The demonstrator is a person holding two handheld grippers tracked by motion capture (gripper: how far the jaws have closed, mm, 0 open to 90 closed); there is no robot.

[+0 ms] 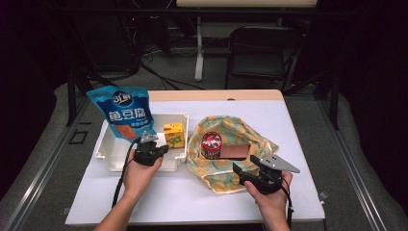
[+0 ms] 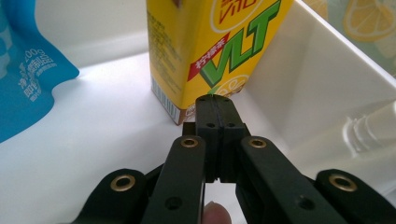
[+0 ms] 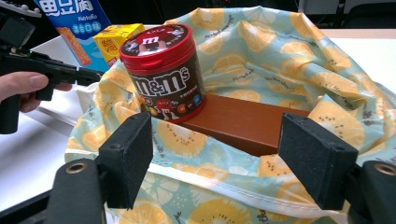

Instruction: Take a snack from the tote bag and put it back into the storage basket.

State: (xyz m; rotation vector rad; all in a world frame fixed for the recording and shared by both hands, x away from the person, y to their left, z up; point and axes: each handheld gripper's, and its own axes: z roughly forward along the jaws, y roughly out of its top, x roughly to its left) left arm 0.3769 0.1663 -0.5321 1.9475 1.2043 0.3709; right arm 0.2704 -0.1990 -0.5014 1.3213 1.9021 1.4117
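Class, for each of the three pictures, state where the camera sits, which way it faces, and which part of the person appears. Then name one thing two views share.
High view: above the person's side, facing forward and down on the table; both forearms, left gripper, right gripper.
Left gripper view: rides the left gripper, facing the yellow carton in the white tray; shut jaws, a fingertip.
Right gripper view: rides the right gripper, facing the candy jar and brown box on the patterned cloth; open jaws.
Shared: the yellow carton.

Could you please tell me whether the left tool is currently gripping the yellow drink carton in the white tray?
No, the left tool has its jaws pressed together on nothing, just short of the yellow drink carton.
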